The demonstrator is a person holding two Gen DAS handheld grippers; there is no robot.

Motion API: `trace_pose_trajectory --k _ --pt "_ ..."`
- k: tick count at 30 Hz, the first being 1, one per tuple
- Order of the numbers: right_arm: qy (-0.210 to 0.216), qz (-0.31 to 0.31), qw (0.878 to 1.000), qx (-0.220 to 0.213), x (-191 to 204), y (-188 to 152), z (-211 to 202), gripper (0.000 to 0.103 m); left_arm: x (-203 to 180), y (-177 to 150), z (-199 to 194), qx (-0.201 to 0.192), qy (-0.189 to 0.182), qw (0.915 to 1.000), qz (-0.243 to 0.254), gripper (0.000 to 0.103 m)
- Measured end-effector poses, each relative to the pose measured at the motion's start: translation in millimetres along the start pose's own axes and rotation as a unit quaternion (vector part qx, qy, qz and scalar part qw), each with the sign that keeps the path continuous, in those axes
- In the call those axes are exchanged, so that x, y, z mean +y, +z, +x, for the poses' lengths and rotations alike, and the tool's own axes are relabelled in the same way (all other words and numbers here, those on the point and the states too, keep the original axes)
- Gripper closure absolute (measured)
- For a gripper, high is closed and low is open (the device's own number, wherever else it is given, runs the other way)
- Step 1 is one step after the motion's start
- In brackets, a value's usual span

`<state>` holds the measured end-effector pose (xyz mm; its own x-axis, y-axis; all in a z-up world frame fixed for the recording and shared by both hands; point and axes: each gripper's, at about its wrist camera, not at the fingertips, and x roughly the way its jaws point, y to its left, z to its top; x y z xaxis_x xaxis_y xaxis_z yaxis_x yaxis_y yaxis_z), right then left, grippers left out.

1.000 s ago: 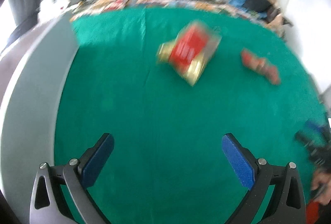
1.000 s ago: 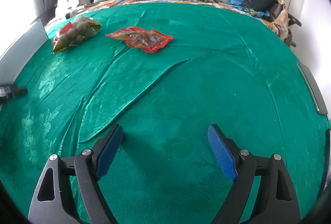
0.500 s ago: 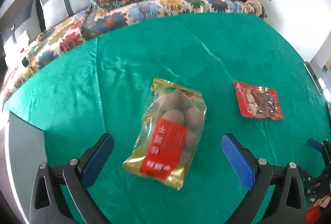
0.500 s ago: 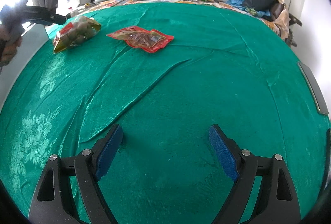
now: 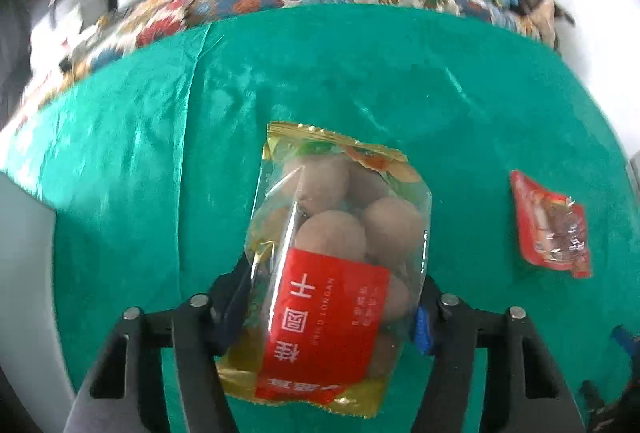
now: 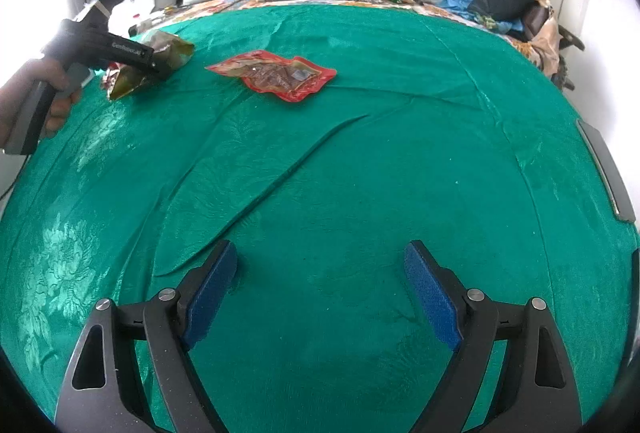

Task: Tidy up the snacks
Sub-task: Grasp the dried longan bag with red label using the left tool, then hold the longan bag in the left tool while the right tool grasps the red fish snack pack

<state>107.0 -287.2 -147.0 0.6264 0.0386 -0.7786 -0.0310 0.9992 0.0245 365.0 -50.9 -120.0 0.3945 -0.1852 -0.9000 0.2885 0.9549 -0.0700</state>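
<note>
Left gripper (image 5: pixel 332 309) was closing, fingers against the longan bag (image 5: pixel 336 273); right gripper (image 6: pixel 320 293) hung wide apart over the green cloth (image 6: pixel 360 153).

Glossy clear plastic longan bag (image 5: pixel 332 265) and shiny red foil pouch (image 6: pixel 276 73) lie on sheeny green cloth (image 6: pixel 360 161).

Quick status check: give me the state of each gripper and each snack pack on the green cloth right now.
left gripper: jaws closing around the longan bag, one on each side.
longan bag: sealed, lying on the green cloth between the left jaws.
red snack pouch: sealed, flat on the cloth, untouched.
right gripper: open, empty, above bare cloth.
</note>
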Motion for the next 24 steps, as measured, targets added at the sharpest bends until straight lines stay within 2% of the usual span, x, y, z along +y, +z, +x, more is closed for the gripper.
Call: trace_pose_trajectory --k 3,4,11,12,13,14,18,22,24 --pt "0.0 0.0 1.0 0.0 0 0 0 0.015 14 -34 -19 -0.01 -0.008 0.9991 -0.042 0.041" --pt "0.0 0.0 1.0 0.0 0 0 0 0.015 19 -56 -30 -0.013 -0.003 0.9985 -0.053 0.041" --pt "0.001 0.0 1.0 0.0 0 0 0 0.015 34 -165 -85 -0.017 0.011 0.997 -0.075 0.041" --pt "0.009 0.003 1.0 -0.003 -1 1 -1 0.015 36 -175 -89 -0.019 0.009 0.9963 -0.083 0.041" --pt "0.038 0.006 0.999 -0.01 -4 7 -1 0.016 40 -187 -96 -0.024 0.003 0.9948 -0.099 0.041" --pt "0.077 0.009 0.997 -0.017 -9 19 0 0.017 42 -195 -99 -0.027 -0.003 0.9936 -0.11 0.041" --pt "0.113 -0.032 0.992 -0.04 -11 95 13 0.016 48 -216 -109 -0.04 -0.029 0.9876 -0.149 0.041" --pt "0.129 -0.037 0.991 0.026 -14 169 71 0.016 48 -226 -114 -0.046 -0.039 0.9853 -0.16 0.041" --pt "0.161 -0.016 0.984 0.076 -15 183 99 0.016 49 -229 -115 -0.045 -0.048 0.9846 -0.162 0.041"
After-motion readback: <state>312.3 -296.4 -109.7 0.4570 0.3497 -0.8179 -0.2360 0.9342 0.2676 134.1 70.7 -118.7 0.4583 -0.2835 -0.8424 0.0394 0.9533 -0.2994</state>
